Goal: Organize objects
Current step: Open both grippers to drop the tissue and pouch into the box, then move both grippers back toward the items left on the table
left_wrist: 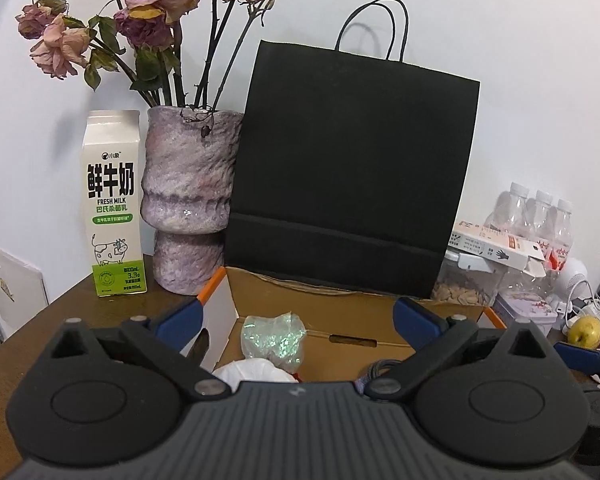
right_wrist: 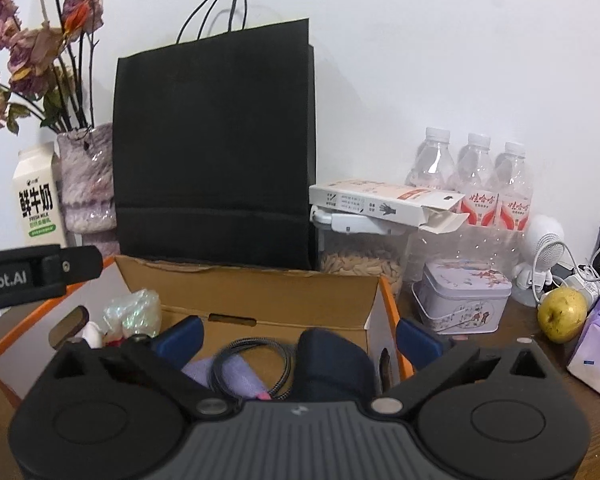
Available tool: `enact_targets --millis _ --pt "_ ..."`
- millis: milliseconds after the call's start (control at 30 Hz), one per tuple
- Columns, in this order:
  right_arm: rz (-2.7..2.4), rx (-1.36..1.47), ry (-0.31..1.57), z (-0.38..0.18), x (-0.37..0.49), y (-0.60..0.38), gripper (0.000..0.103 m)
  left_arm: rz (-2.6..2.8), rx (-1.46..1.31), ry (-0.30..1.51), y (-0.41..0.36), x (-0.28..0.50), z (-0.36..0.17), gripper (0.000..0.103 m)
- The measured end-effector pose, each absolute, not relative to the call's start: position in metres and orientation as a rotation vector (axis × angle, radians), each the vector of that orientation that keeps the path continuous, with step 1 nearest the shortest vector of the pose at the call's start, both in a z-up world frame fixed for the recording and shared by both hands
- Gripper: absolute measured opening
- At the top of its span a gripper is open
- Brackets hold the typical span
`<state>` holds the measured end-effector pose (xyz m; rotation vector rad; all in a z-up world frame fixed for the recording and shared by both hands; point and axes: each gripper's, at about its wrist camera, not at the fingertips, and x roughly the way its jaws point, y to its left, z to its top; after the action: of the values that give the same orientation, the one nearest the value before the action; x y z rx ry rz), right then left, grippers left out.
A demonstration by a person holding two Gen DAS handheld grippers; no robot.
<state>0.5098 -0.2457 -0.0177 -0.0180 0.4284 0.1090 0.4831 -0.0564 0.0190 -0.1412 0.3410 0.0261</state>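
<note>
An open cardboard box with orange edges stands on the brown table in front of a black paper bag. In it lie an iridescent plastic packet, a white wad, a coiled dark cable, a purple cloth and a dark blue object. My left gripper hangs open over the box's left half, nothing between its blue pads. My right gripper is open over the right half, its pads apart from the dark blue object. Part of the left gripper's body shows in the right wrist view.
Behind the box stand the black bag, a purple vase of dried roses and a milk carton. To the right are water bottles, a seed jar, a tin, a yellow-green fruit and cables.
</note>
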Motion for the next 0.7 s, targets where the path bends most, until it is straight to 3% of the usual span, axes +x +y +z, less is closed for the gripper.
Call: enact_targets --millis 700 --pt "0.138 0.049 0.357 0.011 0.450 -0.262 0.103 0.030 -0.168 0.309 -0.039 0.430 0.038 0.103"
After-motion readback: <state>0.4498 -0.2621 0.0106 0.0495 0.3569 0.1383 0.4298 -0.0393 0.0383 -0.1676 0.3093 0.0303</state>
